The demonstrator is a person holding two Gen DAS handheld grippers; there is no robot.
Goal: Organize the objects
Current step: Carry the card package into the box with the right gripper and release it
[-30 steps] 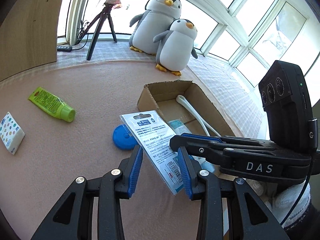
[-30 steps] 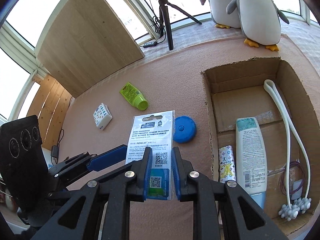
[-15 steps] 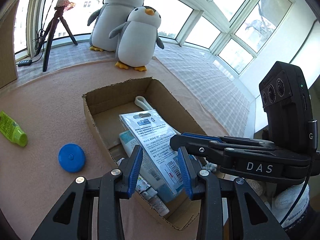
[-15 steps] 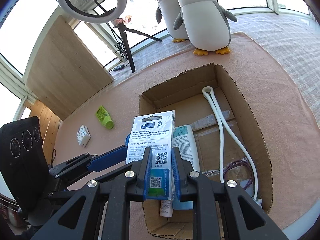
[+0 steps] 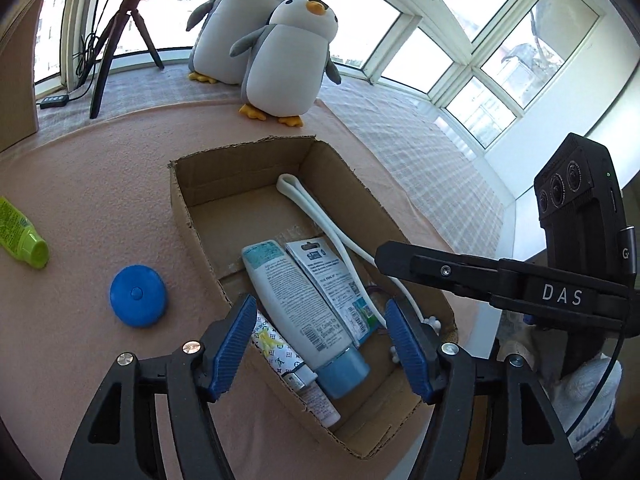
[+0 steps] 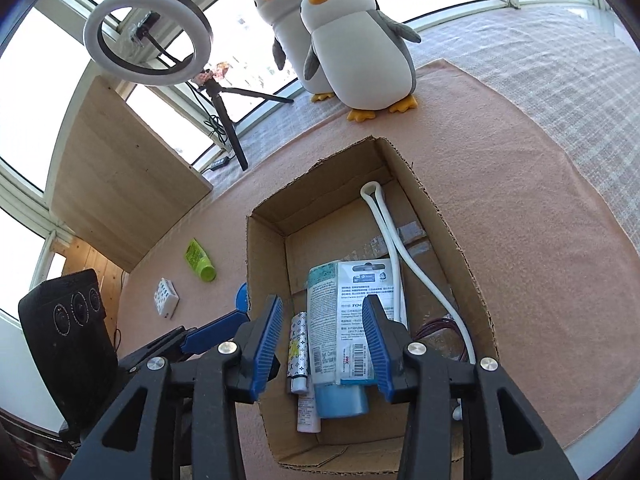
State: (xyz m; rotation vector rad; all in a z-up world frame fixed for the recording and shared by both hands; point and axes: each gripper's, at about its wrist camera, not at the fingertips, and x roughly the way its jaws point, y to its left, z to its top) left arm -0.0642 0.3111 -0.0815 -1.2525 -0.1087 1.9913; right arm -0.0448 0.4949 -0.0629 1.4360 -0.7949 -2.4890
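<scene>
Left wrist view: both grippers, left gripper (image 5: 320,344) and right gripper (image 6: 322,344), opening, pinching nothing; card packet (image 5: 334,284) mid-frame in box (image 5: 180,196) looks light, bendy, so grab its edge.

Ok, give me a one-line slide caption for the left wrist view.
Left tool opening above the cardboard box, carded packet lying released inside beside the white tube.

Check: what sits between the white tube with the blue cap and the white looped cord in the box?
The flat packaged card lies between the white tube and the looped cord, overlapping the tube's edge. Both wrist views show it.
</scene>
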